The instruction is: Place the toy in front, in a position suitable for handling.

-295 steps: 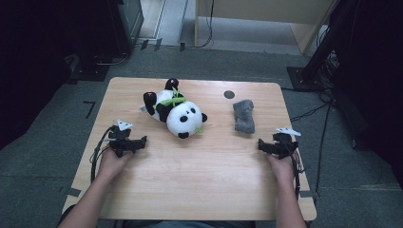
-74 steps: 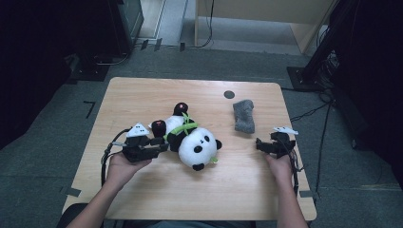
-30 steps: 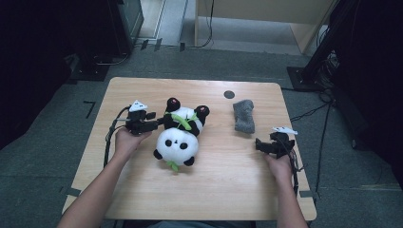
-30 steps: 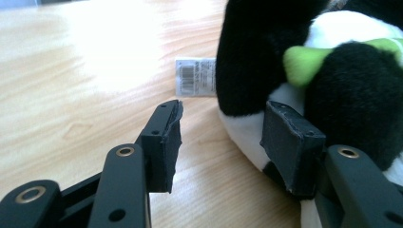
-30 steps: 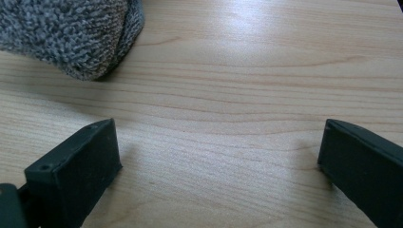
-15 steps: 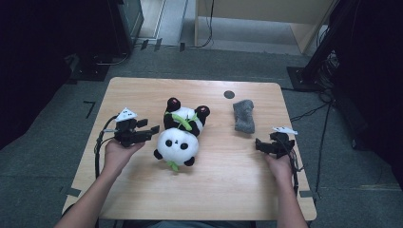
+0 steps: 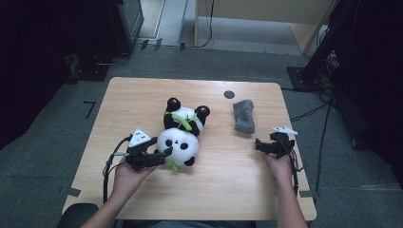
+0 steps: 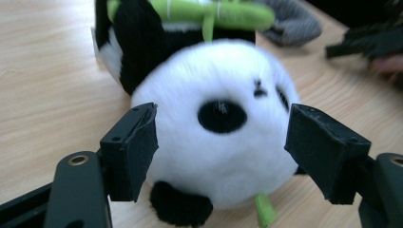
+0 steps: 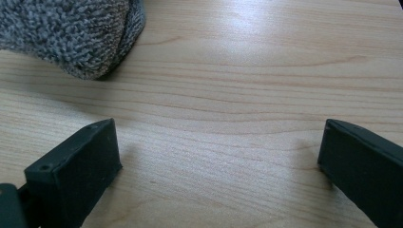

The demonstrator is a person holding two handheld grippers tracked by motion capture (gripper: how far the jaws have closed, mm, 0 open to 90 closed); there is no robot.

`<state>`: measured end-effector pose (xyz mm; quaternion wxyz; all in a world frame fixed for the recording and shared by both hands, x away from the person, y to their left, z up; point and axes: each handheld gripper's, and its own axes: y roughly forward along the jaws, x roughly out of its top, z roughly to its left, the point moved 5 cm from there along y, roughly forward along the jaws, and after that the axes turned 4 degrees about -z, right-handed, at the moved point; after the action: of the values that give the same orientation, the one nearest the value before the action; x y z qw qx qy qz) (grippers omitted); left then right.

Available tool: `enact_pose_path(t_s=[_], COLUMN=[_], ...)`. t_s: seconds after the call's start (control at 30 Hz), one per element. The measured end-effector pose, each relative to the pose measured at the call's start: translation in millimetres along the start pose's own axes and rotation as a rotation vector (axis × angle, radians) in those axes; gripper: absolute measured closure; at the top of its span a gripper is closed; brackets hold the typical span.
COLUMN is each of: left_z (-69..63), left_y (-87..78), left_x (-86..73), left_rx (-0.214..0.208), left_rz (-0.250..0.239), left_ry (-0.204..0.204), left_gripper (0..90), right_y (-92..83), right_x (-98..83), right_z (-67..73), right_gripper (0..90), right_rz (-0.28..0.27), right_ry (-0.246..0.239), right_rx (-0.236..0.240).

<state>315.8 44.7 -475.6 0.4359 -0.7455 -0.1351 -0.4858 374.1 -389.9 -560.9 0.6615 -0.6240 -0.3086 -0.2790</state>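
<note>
A black-and-white panda plush [image 7: 183,137] with a green leaf lies mid-table, its head toward the person. My left gripper [image 7: 164,154] points at the head from the left. In the left gripper view the white head [image 8: 218,156] sits between the tips of my left gripper [image 8: 223,147]. Its jaws have just been opening and the pads do not press on the head. My right gripper [image 7: 259,145] rests at the table's right, open and empty over bare wood [image 9: 218,152]. A grey knitted cloth [image 7: 244,116] lies just ahead of it [image 9: 71,33].
The wooden table [image 7: 142,99] has a small dark round mark [image 7: 229,94] near its far edge. Dark floor and equipment surround the table. In the left gripper view, the right gripper [image 8: 366,45] and the grey cloth [image 8: 290,21] show beyond the panda.
My left gripper has moved from beside the panda's body toward the near edge, and now faces the head. The panda and the right hand have stayed put.
</note>
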Motion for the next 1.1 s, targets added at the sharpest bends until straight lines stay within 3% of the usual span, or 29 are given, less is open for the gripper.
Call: enact_pose_path(t_s=[0.17, 0.33, 0.43, 0.6, 0.7, 0.8, 0.87, 1.1], left_z=[1.9, 15.0, 24.0, 39.7, 42.0, 40.4, 37.1, 36.5], left_y=[11.3, 10.8, 7.9, 3.0, 0.6, 3.8, 8.1, 11.7], left_x=[-5.8, -7.0, -6.0, -5.6, -6.8, -10.1, -13.4, -8.3], left_rx=[-0.006, 0.016, 0.047, 0.048, -0.005, -0.024, -0.074, -0.104], left_rz=[0.021, 0.032, 0.030, 0.041, 0.042, 0.050, 0.058, 0.084], left_ry=[0.003, -0.003, 0.031, -0.007, -0.023, -0.032, -0.041, 0.046], left_gripper=[23.1, 18.5, 18.0, 18.0, 28.6, 29.7, 34.0, 58.5], right_y=[0.0, 0.0, 0.0, -0.1, -0.1, -0.1, -0.1, -0.1], right_x=[0.0, 0.0, 0.0, -0.1, -0.1, -0.1, -0.1, -0.1], right_z=[0.0, 0.0, 0.1, 0.1, 0.1, 0.1, 0.2, 0.1], right_gripper=[0.0, 0.0, 0.0, 0.0, 0.0, 0.0, 0.0, 0.0], right_rz=[0.000, 0.000, 0.000, 0.000, 0.000, 0.000, 0.000, 0.000], right_ry=[0.000, 0.000, 0.000, 0.000, 0.000, 0.000, 0.000, 0.000], right_rx=[0.000, 0.000, 0.000, 0.000, 0.000, 0.000, 0.000, 0.000])
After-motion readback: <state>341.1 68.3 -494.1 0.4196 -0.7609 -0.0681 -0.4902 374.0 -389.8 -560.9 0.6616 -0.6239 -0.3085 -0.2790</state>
